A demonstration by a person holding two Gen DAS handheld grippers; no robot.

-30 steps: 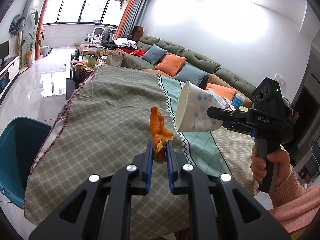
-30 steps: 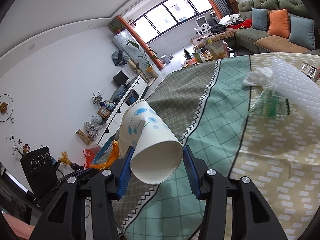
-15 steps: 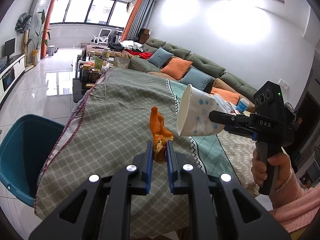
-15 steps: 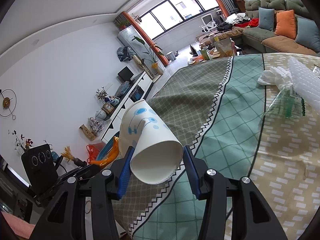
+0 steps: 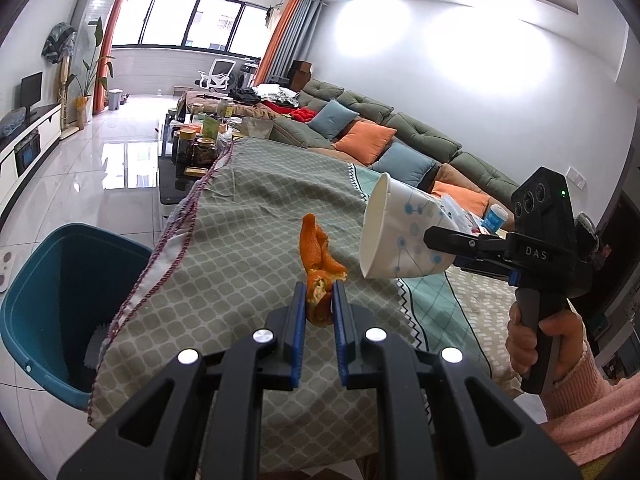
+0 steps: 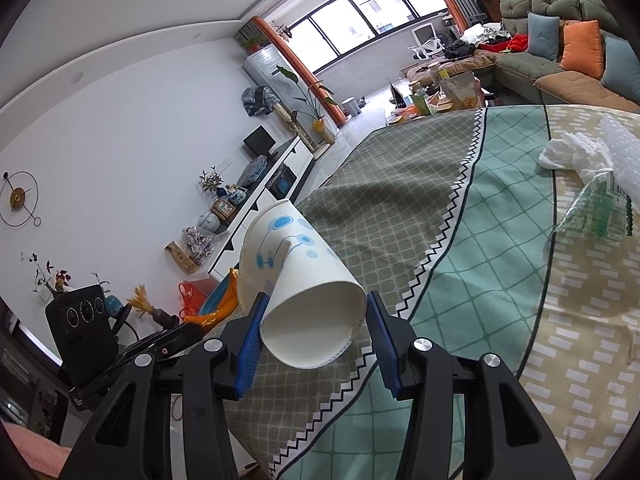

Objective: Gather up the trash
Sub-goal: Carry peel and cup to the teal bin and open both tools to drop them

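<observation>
My left gripper (image 5: 319, 300) is shut on an orange peel (image 5: 320, 256), held above the cloth-covered table (image 5: 240, 264). To its right, a person's hand holds my right gripper (image 5: 436, 238), shut on a white paper cup (image 5: 400, 234) with blue dots. In the right wrist view the paper cup (image 6: 296, 276) lies sideways between the blue pads (image 6: 252, 340), base toward the camera, and the right gripper (image 6: 316, 320) hovers over the table's left edge. The orange peel (image 6: 224, 304) and left gripper body (image 6: 84, 332) show at lower left. A teal bin (image 5: 52, 304) stands on the floor left of the table.
On the table to the right lie a white tissue (image 6: 572, 156), a clear plastic bag with green print (image 6: 596, 216) and bubble wrap (image 6: 624, 152). A sofa with cushions (image 5: 380, 140) runs behind the table. A coffee table with jars (image 5: 200, 140) stands beyond.
Both grippers have drifted left along the table toward the teal bin, which now shows larger. Each keeps its hold on peel and cup.
</observation>
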